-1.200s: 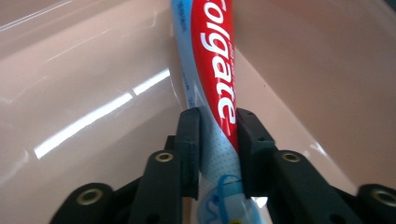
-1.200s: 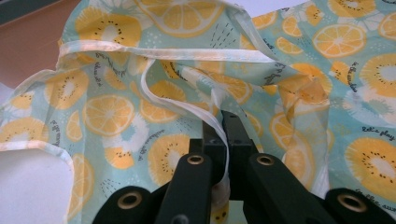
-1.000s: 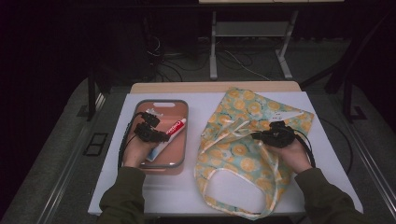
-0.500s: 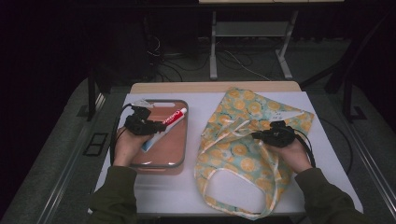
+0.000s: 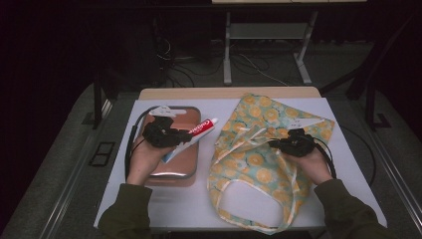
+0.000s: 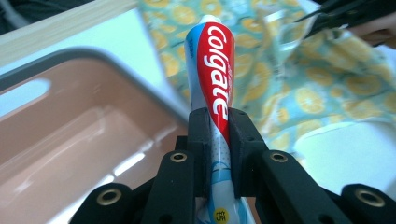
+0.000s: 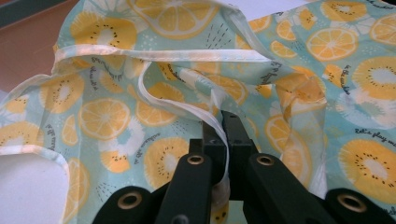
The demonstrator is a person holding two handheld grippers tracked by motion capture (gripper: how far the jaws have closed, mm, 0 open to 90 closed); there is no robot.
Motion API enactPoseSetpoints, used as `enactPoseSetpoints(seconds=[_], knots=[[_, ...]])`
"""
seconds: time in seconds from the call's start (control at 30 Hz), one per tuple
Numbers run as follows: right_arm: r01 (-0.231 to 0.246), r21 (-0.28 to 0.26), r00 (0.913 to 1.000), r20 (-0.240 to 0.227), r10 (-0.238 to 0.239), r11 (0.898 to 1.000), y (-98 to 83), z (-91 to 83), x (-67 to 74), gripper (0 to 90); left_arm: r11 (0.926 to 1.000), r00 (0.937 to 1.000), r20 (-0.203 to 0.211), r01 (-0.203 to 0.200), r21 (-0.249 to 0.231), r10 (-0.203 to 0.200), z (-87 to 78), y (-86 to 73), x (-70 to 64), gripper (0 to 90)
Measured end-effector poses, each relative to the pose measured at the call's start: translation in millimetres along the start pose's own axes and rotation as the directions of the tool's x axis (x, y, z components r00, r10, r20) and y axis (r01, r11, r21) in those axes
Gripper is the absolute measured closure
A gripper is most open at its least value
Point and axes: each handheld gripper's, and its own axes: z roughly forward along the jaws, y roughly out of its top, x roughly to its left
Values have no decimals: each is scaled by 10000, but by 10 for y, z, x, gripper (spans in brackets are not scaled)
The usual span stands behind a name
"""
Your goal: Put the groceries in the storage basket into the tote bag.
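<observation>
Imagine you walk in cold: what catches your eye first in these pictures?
The red, white and blue toothpaste tube, clamped in the left gripper above the pink plastic tray at the table's left. Then the fruit-print fabric bag spread at the right, its pale edge pinched by the right gripper.

Dim high view, dark surroundings, table lit from above, close gripper views softly blurred

The left gripper (image 5: 185, 137) grips a red-and-white toothpaste tube (image 5: 198, 131) above the brown rectangular metal tray (image 5: 171, 169), cap pointing two o'clock. At three o'clock, the right gripper (image 5: 274, 143) pinches the citrus-print fabric bag (image 5: 259, 164).
</observation>
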Motion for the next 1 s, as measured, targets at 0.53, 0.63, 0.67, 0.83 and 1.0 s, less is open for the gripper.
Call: enactPoseSetpoints(seconds=[0.53, 0.63, 0.67, 0.83, 1.0], knots=[[-83, -136, 9999, 122, 85, 9999, 3, -34, -26, 896, 9913, 9810, 1492, -1293, 243, 1243, 529, 169, -787, 807], [-113, -163, 9999, 111, 115, 9998, 4, -39, -33, 896, 9895, 9778, 1648, -1383, 413, 1298, 665, 158, -876, 806], [-118, -173, 9999, 118, 120, 9998, 4, -40, -33, 896, 9894, 9778, 1646, -1385, 441, 1295, 714, 145, -903, 806], [-142, -252, 9998, 117, 145, 9996, 6, -54, -41, 896, 9861, 9799, 1513, -1437, 838, 1299, 970, 84, -1018, 808], [-168, -287, 9998, 101, 171, 9994, 8, -63, -41, 896, 9815, 9822, 1321, -1493, 1195, 1333, 1226, 61, -1087, 807]])
